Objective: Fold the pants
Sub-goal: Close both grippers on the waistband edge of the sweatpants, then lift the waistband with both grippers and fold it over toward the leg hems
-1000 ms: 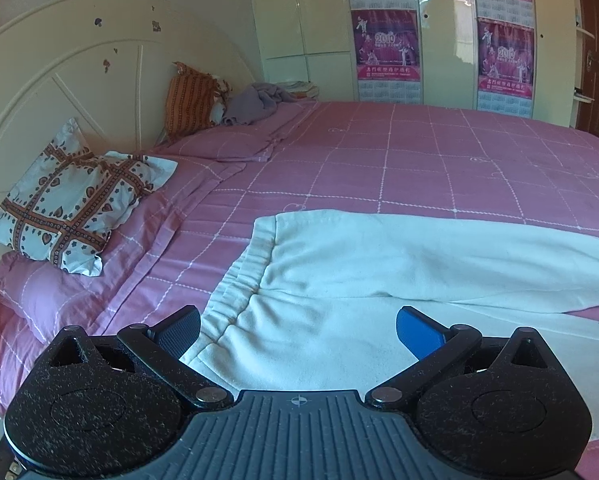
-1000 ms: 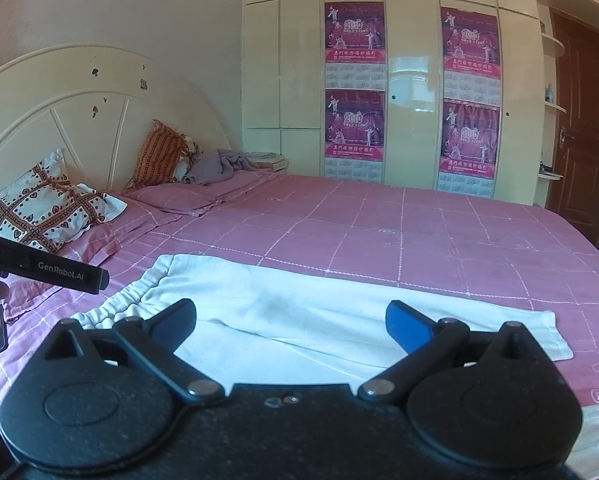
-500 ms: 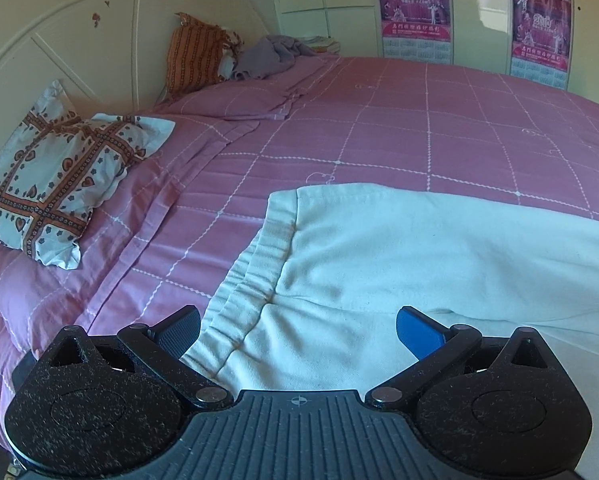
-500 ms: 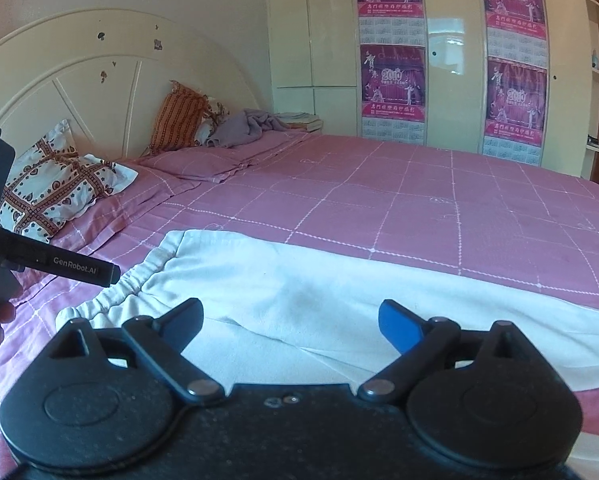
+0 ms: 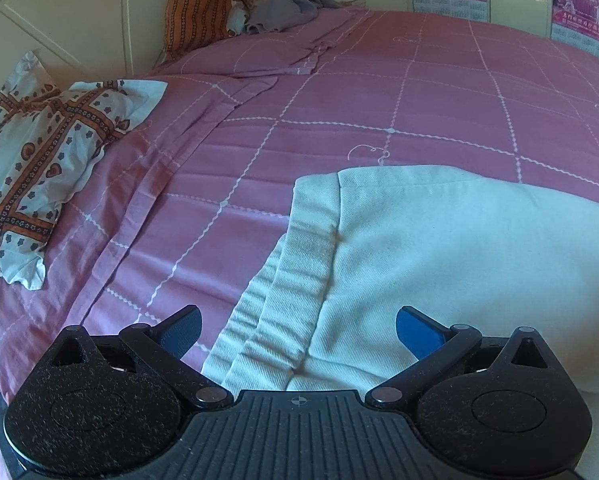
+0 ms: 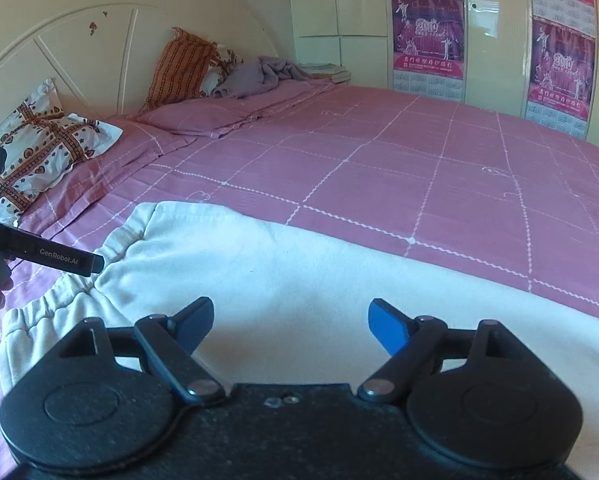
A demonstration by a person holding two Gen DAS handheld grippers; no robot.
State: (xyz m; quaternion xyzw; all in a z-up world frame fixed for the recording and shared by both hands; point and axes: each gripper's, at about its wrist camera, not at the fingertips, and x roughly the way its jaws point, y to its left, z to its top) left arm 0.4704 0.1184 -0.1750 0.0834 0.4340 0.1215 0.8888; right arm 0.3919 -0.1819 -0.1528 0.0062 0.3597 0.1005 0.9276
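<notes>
Left gripper (image 5: 297, 330): jaws spread wide, nothing between them, positioned directly over the gathered elastic waistband (image 5: 283, 280) of the white cotton pants (image 5: 439, 256). Right gripper (image 6: 290, 322): jaws likewise spread and empty, positioned over the smooth upper leg fabric of the same pants (image 6: 299, 264).

The pants lie flat on the pink quilted bedspread with white stitched grid lines (image 5: 379, 88), near its front edge. Their long axis runs left to right across the bed: waistband toward the left, legs extending to the right and out of frame.

In the right wrist view, the left gripper's black finger (image 6: 55, 256) reaches toward the waistband from the left.

Farther back: a white patterned pillow with brown heart print (image 5: 39, 172), then an orange striped cushion (image 6: 181, 68) against the cream headboard (image 6: 79, 36), and a crumpled grey cloth (image 6: 255, 76).
</notes>
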